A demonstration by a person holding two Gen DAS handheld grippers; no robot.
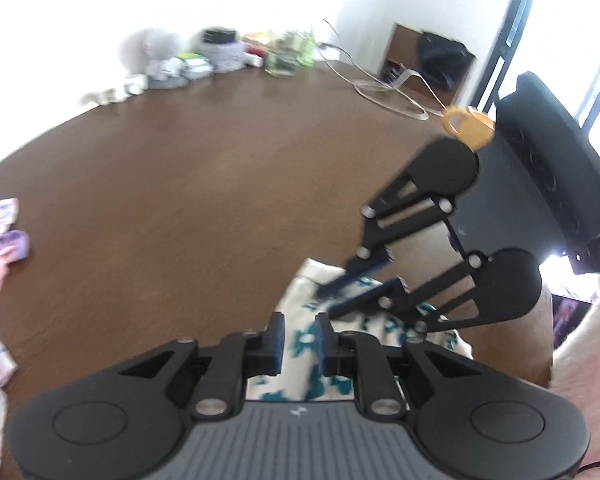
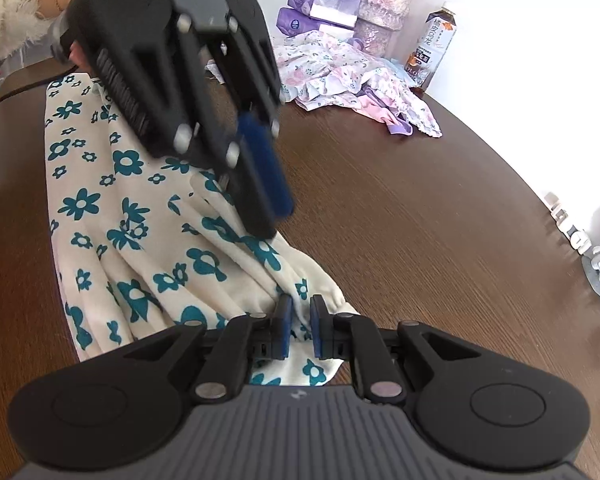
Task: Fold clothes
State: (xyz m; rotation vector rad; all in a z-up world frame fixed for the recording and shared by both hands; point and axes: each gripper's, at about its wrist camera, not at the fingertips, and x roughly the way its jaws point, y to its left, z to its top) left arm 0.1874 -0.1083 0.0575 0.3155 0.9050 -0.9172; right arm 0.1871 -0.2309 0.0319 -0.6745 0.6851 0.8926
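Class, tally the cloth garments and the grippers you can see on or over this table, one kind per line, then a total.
Cream garment with teal flowers: 1
Pink and lilac floral garment: 1
Grippers: 2, left gripper, right gripper
Total: 4

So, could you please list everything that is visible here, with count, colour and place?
table: one, dark brown wood, under everything.
flowered garment: one, cream with teal flowers, spread at the near edge.
garment heap: count unclear, pink and lilac floral, far side of the table.
tissue packs: two, purple, behind the heap.
drink carton: one, brown and white, right of the heap.
sleeve: one, fluffy white, top left of the right wrist view.
left gripper: one, black with blue pads, over the flowered garment; grip unclear.
right gripper: one, black with blue pads, jaws closed on the garment's bunched end.
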